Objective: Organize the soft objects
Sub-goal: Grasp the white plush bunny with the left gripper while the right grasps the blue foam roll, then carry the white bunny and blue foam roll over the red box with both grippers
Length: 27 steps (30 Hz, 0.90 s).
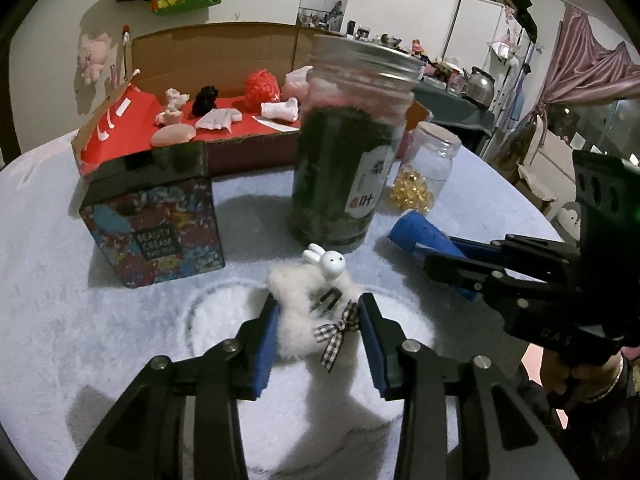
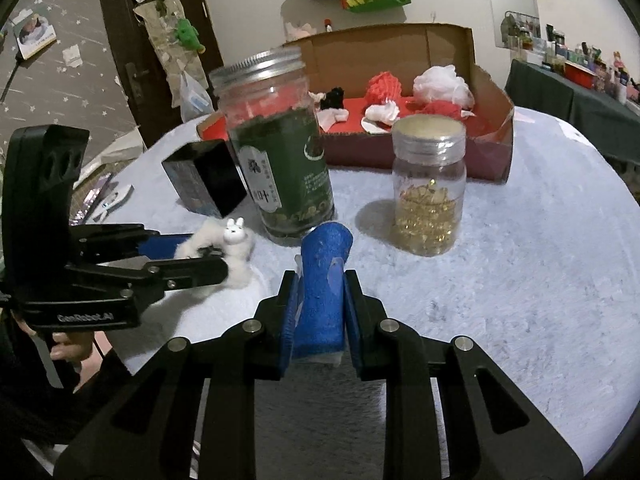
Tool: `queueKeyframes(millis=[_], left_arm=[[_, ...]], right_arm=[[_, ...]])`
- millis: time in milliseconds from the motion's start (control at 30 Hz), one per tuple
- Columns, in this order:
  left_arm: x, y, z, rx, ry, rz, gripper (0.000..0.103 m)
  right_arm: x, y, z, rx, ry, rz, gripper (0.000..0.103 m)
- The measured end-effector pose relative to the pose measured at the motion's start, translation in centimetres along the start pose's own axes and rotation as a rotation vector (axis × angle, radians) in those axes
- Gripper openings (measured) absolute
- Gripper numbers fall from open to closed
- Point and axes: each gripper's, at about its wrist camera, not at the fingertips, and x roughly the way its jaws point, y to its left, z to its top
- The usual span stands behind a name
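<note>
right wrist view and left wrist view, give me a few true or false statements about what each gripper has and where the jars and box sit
1. The right gripper is shut on the blue roll. True.
2. The left gripper holds the tall jar. False: its jaws flank the fluffy bunny; the jar stands behind it.
3. The small jar holds golden pieces. True.
4. The small jar has no lid. False: it is capped.
5. The cardboard box lies behind both jars. True.
6. The box holds only hard tins. False: soft red, white and black items lie inside.
</note>
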Motion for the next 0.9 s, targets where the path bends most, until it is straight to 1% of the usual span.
queueKeyframes(millis=[133, 167, 200, 267, 367, 500, 533, 600, 633, 667, 700, 767, 833, 867, 900], left_arm=[[0.1, -0.1, -0.3, 0.024, -0.004, 0.012, 0.051], [0.1, -0.2, -0.4, 0.032, -0.007, 0.015, 0.055], [0.0, -0.3, -0.5, 0.036, -0.011, 0.019, 0.063], [-0.1, -0.5, -0.6, 0.056, -0.025, 0.033, 0.069], [0.0, -0.6, -0.7, 0.087, -0.027, 0.060, 0.069], [0.3, -0.4, -1.0, 0.093, -0.020, 0.076, 0.069], [0.3, -0.4, -1.1, 0.096, -0.021, 0.078, 0.069], [0.3, -0.4, -1.1, 0.104, -0.025, 0.082, 0.069], [0.3, -0.5, -1.1, 0.107, -0.026, 0.085, 0.069], [0.3, -0.5, -1.1, 0.109, -0.028, 0.087, 0.070], [0.3, -0.5, -1.1, 0.110, -0.032, 0.089, 0.070], [0.3, -0.6, -1.2, 0.107, -0.039, 0.092, 0.070], [0.5, -0.8, -1.3, 0.115, -0.038, 0.100, 0.069], [0.5, -1.0, -1.4, 0.124, -0.042, 0.108, 0.067], [0.5, -1.1, -1.4, 0.131, -0.047, 0.112, 0.061]], right_arm=[[0.5, 0.7, -0.5, -0.037, 0.004, -0.056, 0.022], [0.6, 0.9, -0.7, -0.049, 0.002, -0.072, 0.022], [0.6, 1.0, -0.8, -0.057, 0.000, -0.079, 0.022], [0.5, 1.2, -1.0, -0.073, -0.006, -0.094, 0.023], [0.5, 1.1, -1.2, -0.072, -0.008, -0.096, 0.024], [0.4, 0.8, -1.2, -0.051, -0.011, -0.087, 0.026], [0.4, 0.7, -1.2, -0.049, -0.012, -0.093, 0.028], [0.5, 0.8, -1.2, -0.050, -0.013, -0.098, 0.042], [0.4, 0.9, -1.3, -0.049, -0.021, -0.093, 0.065], [0.2, 1.0, -1.4, -0.051, -0.036, -0.093, 0.072], [0.0, 1.2, -1.5, -0.061, -0.054, -0.104, 0.072], [-0.1, 1.4, -1.6, -0.072, -0.062, -0.126, 0.072], [0.0, 1.4, -1.6, -0.069, -0.068, -0.127, 0.072], [0.0, 1.4, -1.6, -0.066, -0.071, -0.130, 0.072], [0.0, 1.4, -1.6, -0.065, -0.074, -0.134, 0.072]])
